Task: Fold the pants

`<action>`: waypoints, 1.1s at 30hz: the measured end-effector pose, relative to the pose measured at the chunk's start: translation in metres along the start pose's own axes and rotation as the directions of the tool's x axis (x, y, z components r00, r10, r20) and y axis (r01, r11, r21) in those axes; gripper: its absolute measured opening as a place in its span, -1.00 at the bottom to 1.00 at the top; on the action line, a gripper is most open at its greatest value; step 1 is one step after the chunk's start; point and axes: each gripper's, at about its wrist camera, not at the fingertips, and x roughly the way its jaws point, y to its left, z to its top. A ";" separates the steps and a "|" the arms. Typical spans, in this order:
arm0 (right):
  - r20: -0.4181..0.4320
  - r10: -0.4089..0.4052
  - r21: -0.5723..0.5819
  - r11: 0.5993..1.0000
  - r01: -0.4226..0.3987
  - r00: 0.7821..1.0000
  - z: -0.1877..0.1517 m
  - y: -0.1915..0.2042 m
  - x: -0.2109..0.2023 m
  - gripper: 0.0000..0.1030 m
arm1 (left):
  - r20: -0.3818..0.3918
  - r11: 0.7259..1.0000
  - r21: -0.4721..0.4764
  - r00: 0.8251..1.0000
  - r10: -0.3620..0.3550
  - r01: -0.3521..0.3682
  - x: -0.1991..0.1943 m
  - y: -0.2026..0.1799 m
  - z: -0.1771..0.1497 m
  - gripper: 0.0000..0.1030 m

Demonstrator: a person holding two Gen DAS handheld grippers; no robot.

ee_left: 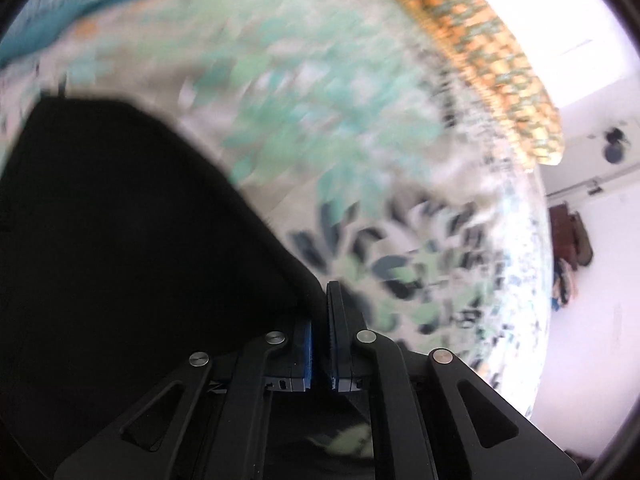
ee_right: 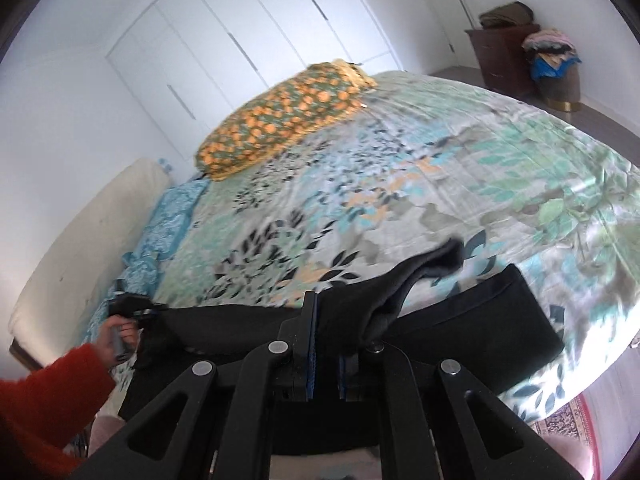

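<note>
white cupboard doors [ee_right: 256, 40] stood behind a big bed [ee_right: 460, 184] with a leafy green and blue cover, and an orange flowered pillow [ee_right: 280, 120] lay at the far end.

the black pants [ee_right: 460, 320] were at the near edge of the bed, right under both grippers. they ran long ways from side to side, from the left gripper [ee_right: 132, 308] across to a wide flat end at the right that lay on the cover. a loose black flap stuck up past the middle.

the right gripper [ee_right: 326, 320] was nearly closed, with black cloth bunched between its blue pads, so it seemed to have hold of the pants near the middle. the left gripper [ee_left: 320, 312] was pressed nearly closed on an edge of the pants [ee_left: 120, 220] too, and the dark cloth filled the left side of its view. the left hand [ee_right: 116, 336], with a red sleeve, held that gripper off to the left side.

so the pants stretched between the two grippers, and the next fold would probably need both to move together across the long way.

the left view was very blurry. it was hard to tell the waist from the legs, or how many layers each gripper held. the near part of the pants was hidden under the gripper arms.
</note>
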 end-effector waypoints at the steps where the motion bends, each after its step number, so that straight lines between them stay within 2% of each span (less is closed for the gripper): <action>1: -0.005 -0.006 0.012 1.000 0.006 1.000 0.009 -0.006 0.008 -0.85 | 0.036 1.000 0.019 0.999 -0.014 0.014 -0.019 -0.007 0.000 -0.91; 3: 0.004 0.001 0.032 0.999 -0.001 1.000 0.029 -0.013 0.019 -0.85 | 0.127 0.996 0.048 0.988 -0.085 0.079 -0.072 -0.016 -0.008 -0.91; 5: 0.012 0.006 0.032 0.999 -0.006 1.000 0.048 -0.019 0.021 -0.85 | 0.213 0.987 0.076 0.964 -0.157 0.144 -0.126 -0.014 -0.030 -0.91; 7: -0.032 -0.042 0.019 0.999 0.042 0.999 0.053 -0.028 0.027 -0.85 | 0.257 0.982 0.101 0.949 -0.183 0.162 -0.160 0.001 -0.067 -0.91; 8: -0.090 -0.079 0.021 0.997 0.081 0.993 0.050 -0.040 0.035 -0.85 | 0.245 0.983 0.098 0.953 -0.176 0.157 -0.164 0.013 -0.093 -0.89; 10: -0.203 -0.154 0.036 0.986 0.165 0.967 0.034 -0.066 0.055 -0.85 | 0.157 0.991 0.082 0.980 -0.119 0.107 -0.146 0.037 -0.146 -0.88; 11: -0.250 -0.192 0.029 0.978 0.206 0.949 0.026 -0.075 0.064 -0.85 | 0.071 0.996 0.075 0.996 -0.047 0.041 -0.123 0.052 -0.176 -0.88; 12: -0.322 -0.253 0.000 0.964 0.267 0.912 0.012 -0.087 0.078 -0.85 | -0.010 0.997 0.069 1.000 0.019 -0.018 -0.099 0.064 -0.201 -0.89; 15: -0.461 -0.318 -0.038 0.940 0.339 0.828 -0.018 -0.110 0.104 -0.85 | -0.146 0.998 0.006 0.987 0.067 -0.067 -0.064 0.086 -0.236 -0.91; 16: -0.476 -0.317 -0.029 0.938 0.345 0.820 -0.019 -0.113 0.105 -0.85 | -0.148 0.997 0.012 0.986 0.071 -0.070 -0.061 0.085 -0.238 -0.91; 20: -0.480 -0.270 0.018 0.948 0.317 0.834 -0.018 -0.123 0.099 -0.81 | -0.116 0.995 0.083 0.991 0.072 -0.062 -0.067 0.068 -0.229 -0.91; 23: -0.453 -0.191 0.123 0.954 0.273 0.871 -0.016 -0.134 0.088 -0.76 | -0.121 0.995 0.075 0.990 0.072 -0.063 -0.063 0.070 -0.229 -0.91; 24: -0.433 -0.169 0.146 0.956 0.254 0.885 -0.014 -0.135 0.084 -0.59 | -0.124 0.995 0.072 0.990 0.072 -0.063 -0.063 0.071 -0.230 -0.91; 25: -0.420 -0.155 0.158 0.958 0.240 0.894 -0.013 -0.135 0.081 -0.31 | -0.125 0.996 0.071 0.990 0.071 -0.062 -0.064 0.072 -0.231 -0.91; 27: -0.389 -0.146 0.173 0.958 0.227 0.909 -0.010 -0.136 0.075 0.02 | -0.126 0.996 0.062 0.990 0.064 -0.056 -0.065 0.073 -0.232 -0.91; 32: -0.333 -0.097 0.270 0.943 0.194 0.938 -0.006 -0.148 0.064 0.03 | -0.120 0.997 0.055 0.991 0.053 -0.047 -0.067 0.079 -0.230 -0.91; 33: -0.333 -0.089 0.298 0.935 0.194 0.939 -0.006 -0.153 0.063 -0.11 | -0.119 0.997 0.059 0.991 0.055 -0.048 -0.068 0.079 -0.230 -0.91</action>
